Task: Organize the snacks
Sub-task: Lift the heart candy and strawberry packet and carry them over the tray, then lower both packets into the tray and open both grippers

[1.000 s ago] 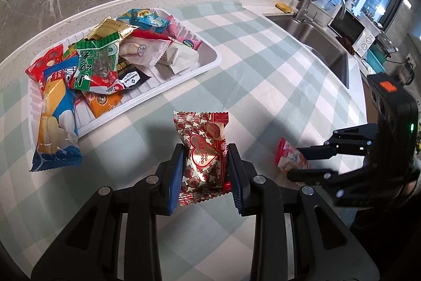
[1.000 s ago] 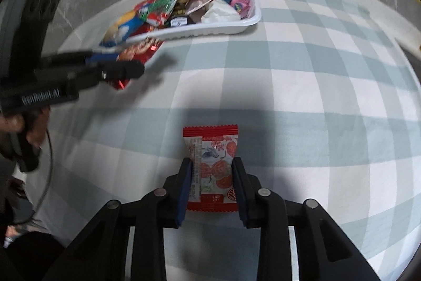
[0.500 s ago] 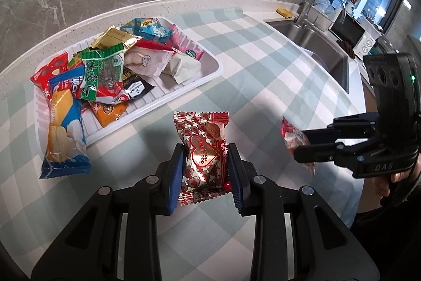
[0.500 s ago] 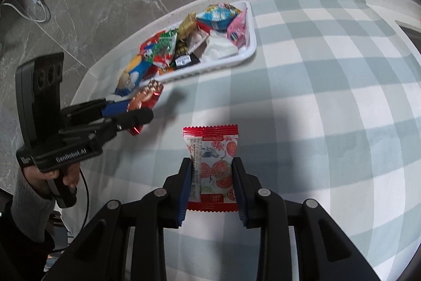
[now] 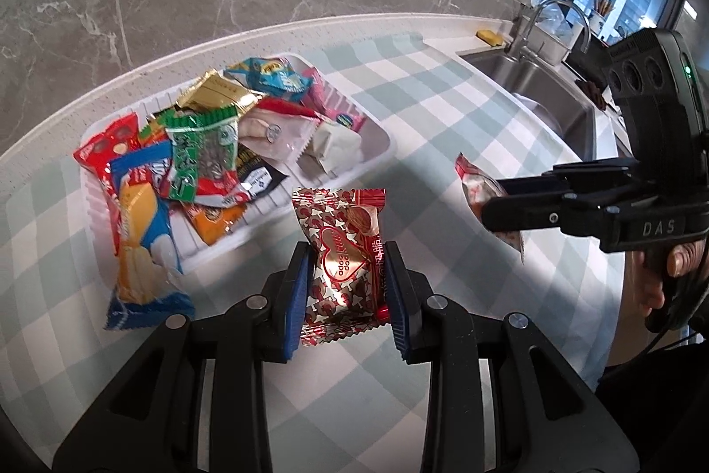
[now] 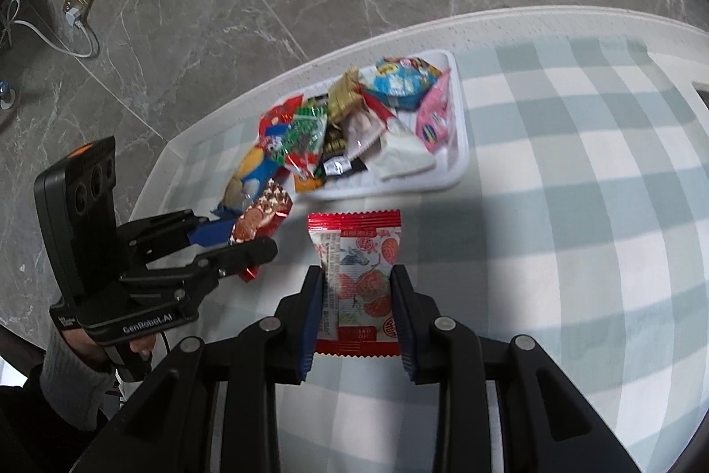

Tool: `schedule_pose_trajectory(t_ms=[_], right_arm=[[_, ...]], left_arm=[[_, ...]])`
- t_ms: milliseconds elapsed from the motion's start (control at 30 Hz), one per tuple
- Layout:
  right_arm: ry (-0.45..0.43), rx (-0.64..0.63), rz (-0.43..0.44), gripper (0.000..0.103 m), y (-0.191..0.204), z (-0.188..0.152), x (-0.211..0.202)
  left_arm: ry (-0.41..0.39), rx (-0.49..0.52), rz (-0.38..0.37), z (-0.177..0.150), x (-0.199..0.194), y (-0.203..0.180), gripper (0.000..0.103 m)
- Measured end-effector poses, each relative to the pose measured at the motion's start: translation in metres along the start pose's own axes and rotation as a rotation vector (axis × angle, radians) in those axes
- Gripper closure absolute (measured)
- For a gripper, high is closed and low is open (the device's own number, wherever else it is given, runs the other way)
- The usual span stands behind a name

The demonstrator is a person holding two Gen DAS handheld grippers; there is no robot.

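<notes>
My left gripper (image 5: 345,287) is shut on a red and gold heart-print snack packet (image 5: 341,256), held above the checked cloth just short of the white tray (image 5: 381,131). The tray holds several mixed snack packets (image 5: 199,145). In the right wrist view my right gripper (image 6: 356,304) is shut on a white packet with red strawberries (image 6: 359,282), lifted off the table. The same right gripper (image 5: 487,202) shows at the right of the left wrist view with its packet (image 5: 476,182). The left gripper (image 6: 252,238) with its heart packet (image 6: 259,213) appears at the left of the right wrist view, near the tray (image 6: 458,145).
A blue and yellow packet (image 5: 142,251) hangs over the tray's near left edge. A steel sink (image 5: 545,105) with a tap lies at the far right, with bottles behind it. A marble wall backs the counter. A person's hand (image 5: 664,273) holds the right gripper.
Both grippers have risen with their packets. The right one climbed more and tilted up, so the tray sits lower and more wall shows in its view. The grips are unchanged.
</notes>
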State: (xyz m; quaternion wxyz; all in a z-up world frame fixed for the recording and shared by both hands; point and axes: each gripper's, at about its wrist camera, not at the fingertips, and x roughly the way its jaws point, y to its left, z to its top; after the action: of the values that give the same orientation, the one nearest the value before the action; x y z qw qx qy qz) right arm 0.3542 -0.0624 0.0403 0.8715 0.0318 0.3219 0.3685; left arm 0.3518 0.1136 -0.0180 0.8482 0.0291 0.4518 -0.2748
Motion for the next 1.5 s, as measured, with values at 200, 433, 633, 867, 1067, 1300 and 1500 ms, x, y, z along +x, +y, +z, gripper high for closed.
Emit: schedule_pose_trajectory(t_ms=[200, 433, 633, 867, 1067, 1300, 1500], right_arm=[[-0.009, -0.026, 0.006, 0.070, 0.006, 0.022, 0.006], [-0.020, -0.051, 0.016, 0.070, 0.013, 0.049, 0.018], [-0.027, -0.065, 0.025, 0.070, 0.017, 0.072, 0.029], [-0.037, -0.082, 0.019, 0.070, 0.018, 0.099, 0.042], [-0.034, -0.087, 0.015, 0.070, 0.016, 0.119, 0.058], [-0.011, -0.090, 0.012, 0.070, 0.013, 0.132, 0.079], [0.000, -0.100, 0.007, 0.070, 0.013, 0.140, 0.093]], left_arm=[[-0.020, -0.006, 0.017, 0.011, -0.005, 0.010, 0.074], [-0.038, -0.015, 0.043, 0.027, -0.008, 0.024, 0.074], [-0.047, -0.027, 0.062, 0.042, -0.007, 0.035, 0.074], [-0.062, -0.065, 0.078, 0.060, -0.006, 0.054, 0.074], [-0.054, -0.079, 0.109, 0.077, 0.002, 0.071, 0.074], [-0.052, -0.094, 0.131, 0.089, 0.013, 0.085, 0.074], [-0.048, -0.100, 0.151, 0.094, 0.020, 0.096, 0.074]])
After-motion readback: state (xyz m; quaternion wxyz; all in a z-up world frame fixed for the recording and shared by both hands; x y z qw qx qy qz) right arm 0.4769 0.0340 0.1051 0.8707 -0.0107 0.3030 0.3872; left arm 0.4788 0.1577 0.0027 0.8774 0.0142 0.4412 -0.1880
